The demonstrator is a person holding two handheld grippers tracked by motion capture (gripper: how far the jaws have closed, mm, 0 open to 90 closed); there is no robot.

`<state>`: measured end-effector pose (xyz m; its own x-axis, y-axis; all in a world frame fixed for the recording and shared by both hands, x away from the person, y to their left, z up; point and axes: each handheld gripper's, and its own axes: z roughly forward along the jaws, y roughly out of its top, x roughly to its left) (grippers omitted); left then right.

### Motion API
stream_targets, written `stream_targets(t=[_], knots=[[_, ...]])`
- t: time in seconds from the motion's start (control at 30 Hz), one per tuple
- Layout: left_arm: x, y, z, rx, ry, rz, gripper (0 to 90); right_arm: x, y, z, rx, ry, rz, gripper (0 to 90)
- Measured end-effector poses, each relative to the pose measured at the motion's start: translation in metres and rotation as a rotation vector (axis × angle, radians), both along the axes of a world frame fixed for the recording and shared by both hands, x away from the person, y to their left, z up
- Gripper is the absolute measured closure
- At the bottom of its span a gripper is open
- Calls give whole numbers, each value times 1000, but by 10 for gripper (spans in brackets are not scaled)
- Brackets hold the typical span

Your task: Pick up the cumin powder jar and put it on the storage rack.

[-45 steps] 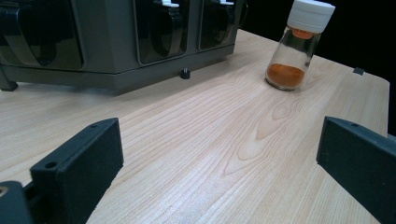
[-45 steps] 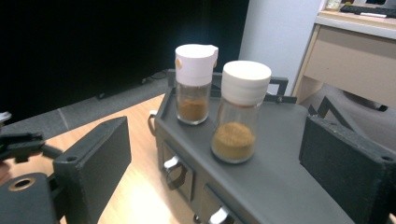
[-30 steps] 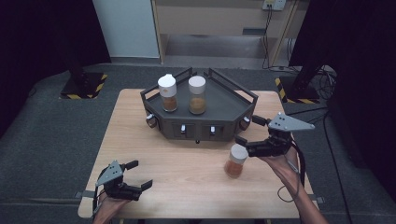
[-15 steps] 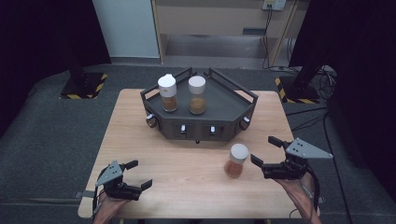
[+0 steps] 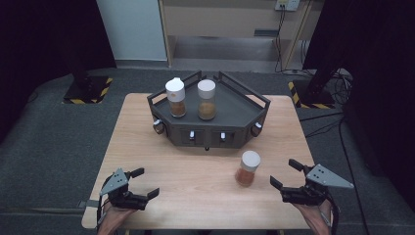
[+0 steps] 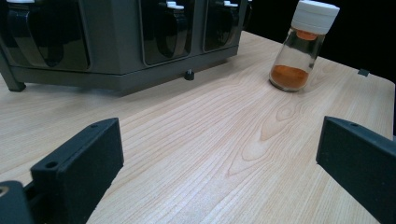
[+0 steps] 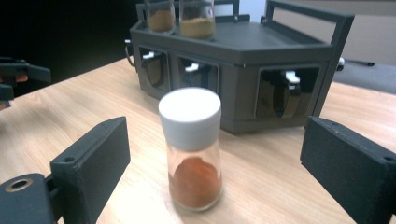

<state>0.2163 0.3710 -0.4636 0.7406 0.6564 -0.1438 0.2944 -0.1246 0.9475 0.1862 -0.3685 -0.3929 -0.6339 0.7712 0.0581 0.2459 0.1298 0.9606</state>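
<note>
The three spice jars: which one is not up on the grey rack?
The spice jar with reddish-orange powder, standing alone on the wooden table near the right gripper. The other two jars stand on the rack.

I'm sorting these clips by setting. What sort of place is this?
Most likely a lab or test studio, not a kitchen: the light wooden table stands on grey carpet between black curtains, with yellow-black striped stand bases behind and a dark grey angular spice rack staged on it.

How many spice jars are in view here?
3. Two stand side by side on the dark rack: left jar and right jar. The third jar stands on the table before the rack.
</note>
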Motion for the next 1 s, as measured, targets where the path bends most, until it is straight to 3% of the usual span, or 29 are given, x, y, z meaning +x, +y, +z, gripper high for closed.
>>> stream_targets(t=[0.63, 1.0], knots=[[0, 0, 0, 1, -4, -2, 0, -4, -6, -24, -27, 30, 8, 84], [0, 0, 0, -1, -7, -8, 0, 0, -6, -28, -35, 42, 32, 83]])
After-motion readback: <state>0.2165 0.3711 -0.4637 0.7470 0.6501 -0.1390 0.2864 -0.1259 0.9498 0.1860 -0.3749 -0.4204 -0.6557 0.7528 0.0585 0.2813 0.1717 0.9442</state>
